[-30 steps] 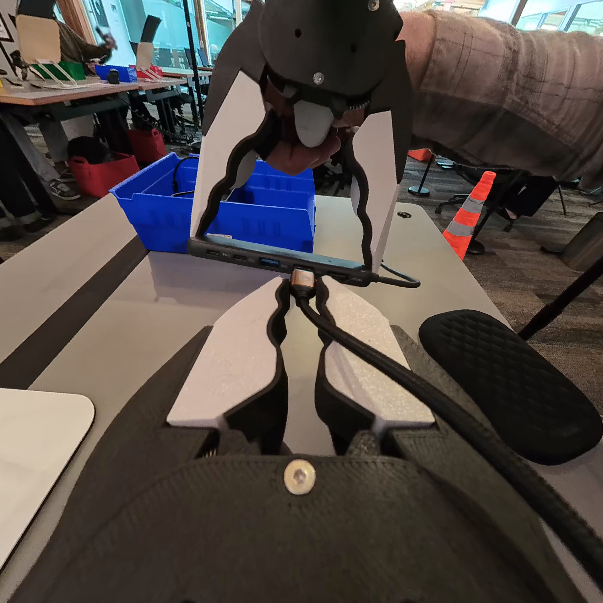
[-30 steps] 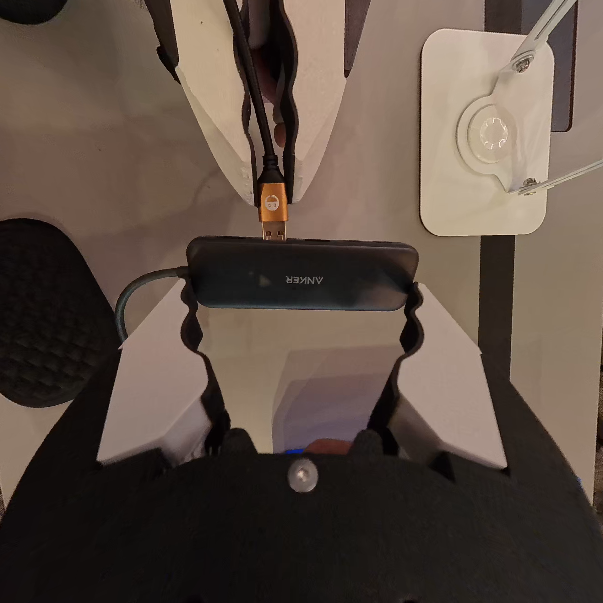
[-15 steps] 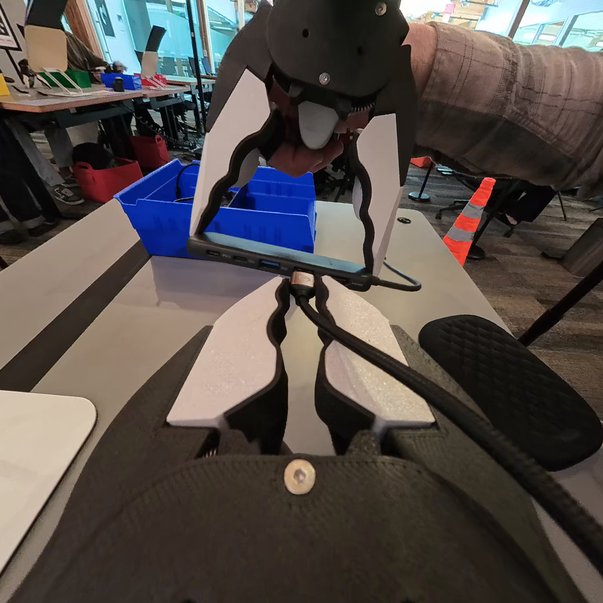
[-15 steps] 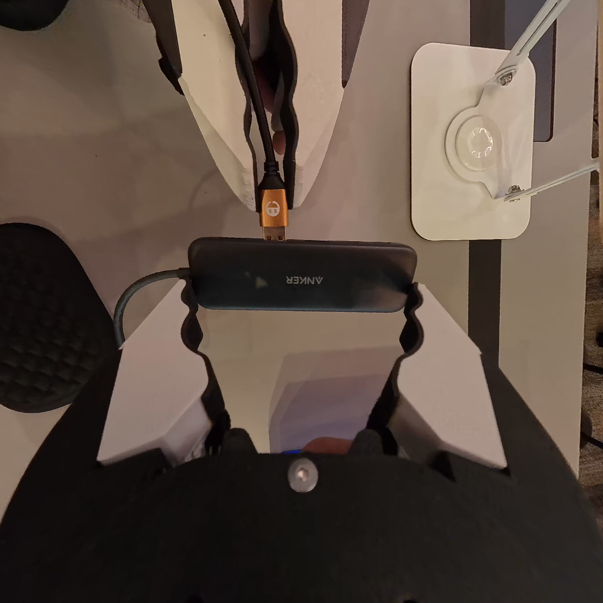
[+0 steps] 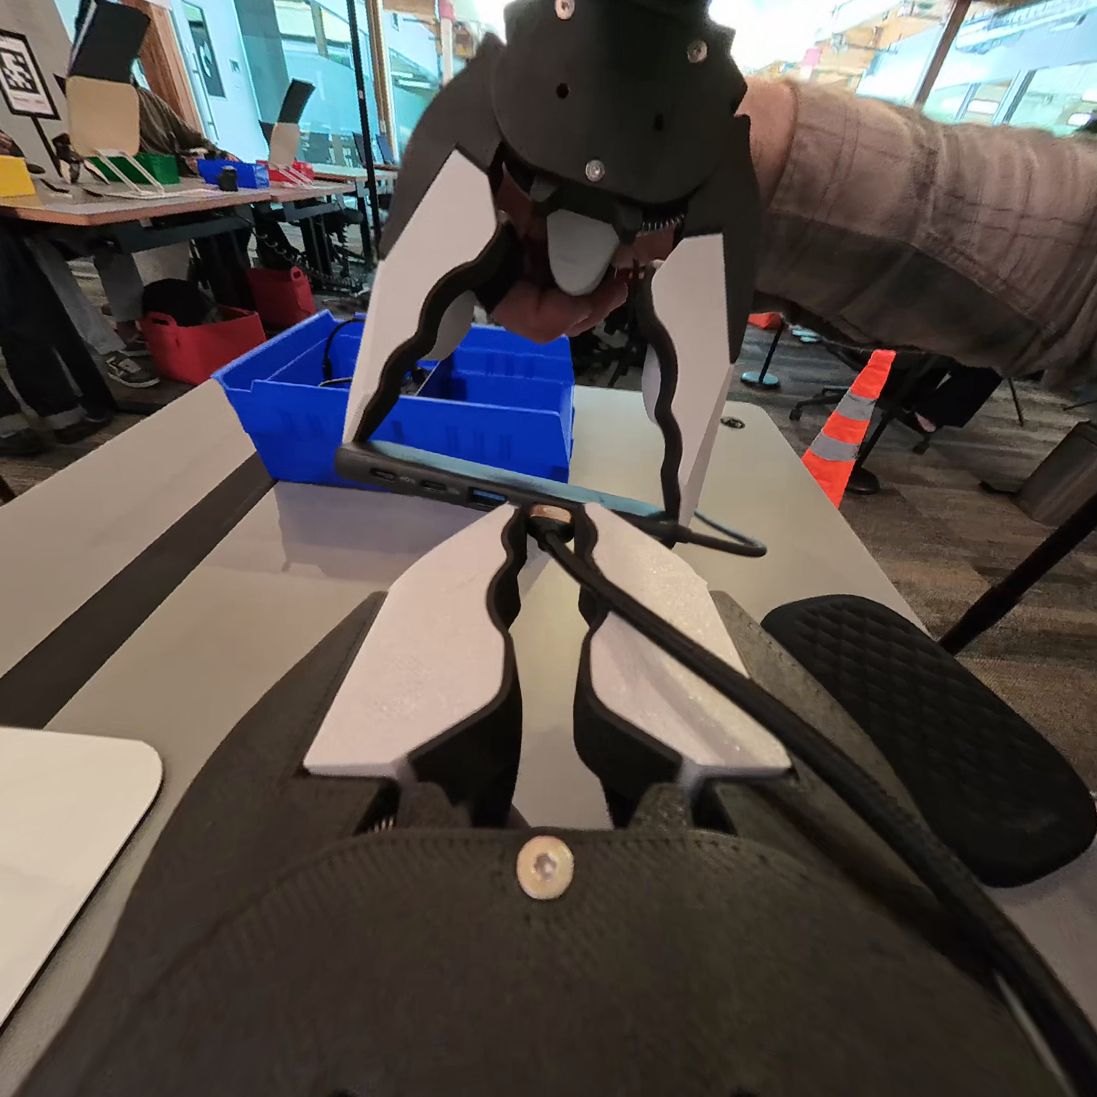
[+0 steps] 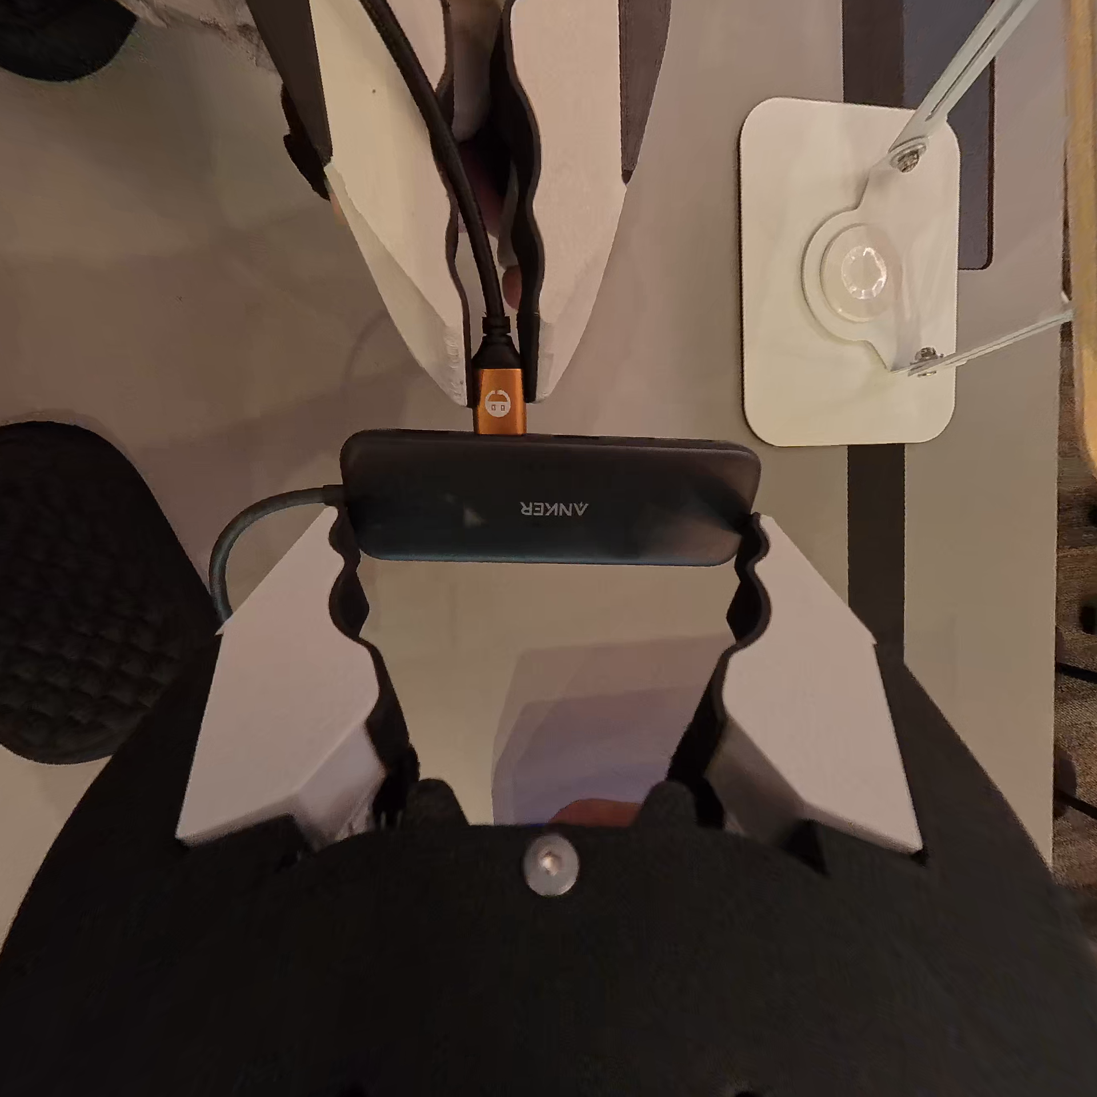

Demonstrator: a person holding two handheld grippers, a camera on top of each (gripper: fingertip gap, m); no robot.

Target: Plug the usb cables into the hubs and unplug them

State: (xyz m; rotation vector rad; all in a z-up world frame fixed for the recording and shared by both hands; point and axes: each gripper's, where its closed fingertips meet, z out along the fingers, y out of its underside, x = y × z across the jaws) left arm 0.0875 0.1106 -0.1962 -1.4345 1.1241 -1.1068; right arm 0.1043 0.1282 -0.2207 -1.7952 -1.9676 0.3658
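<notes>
A dark flat USB hub point(image 6: 549, 504) with its own grey lead is held by its two short ends in my right gripper point(image 6: 549, 528). It also shows in the left wrist view point(image 5: 498, 475), held just above the table from above. My left gripper point(image 5: 549, 522) is shut on the orange metal USB plug point(image 6: 498, 403) of a black braided cable point(image 5: 742, 671). The plug's shell sits against the hub's long edge with its metal tip inside a port. The left gripper also shows in the right wrist view point(image 6: 495, 386), pointing at the hub.
A blue divided bin point(image 5: 427, 409) with cables stands behind the hub. A black padded rest point(image 5: 926, 730) lies to the right. A white base plate with a clear stand point(image 6: 849, 273) lies on the grey table point(image 5: 178, 564). An orange cone point(image 5: 849, 427) stands on the floor. Left and right tips are no more than a few centimetres apart.
The left gripper has pushed the orange plug forward into the hub. Its metal tip showed before and is now hidden inside the port. The right gripper has kept hold of the hub.
</notes>
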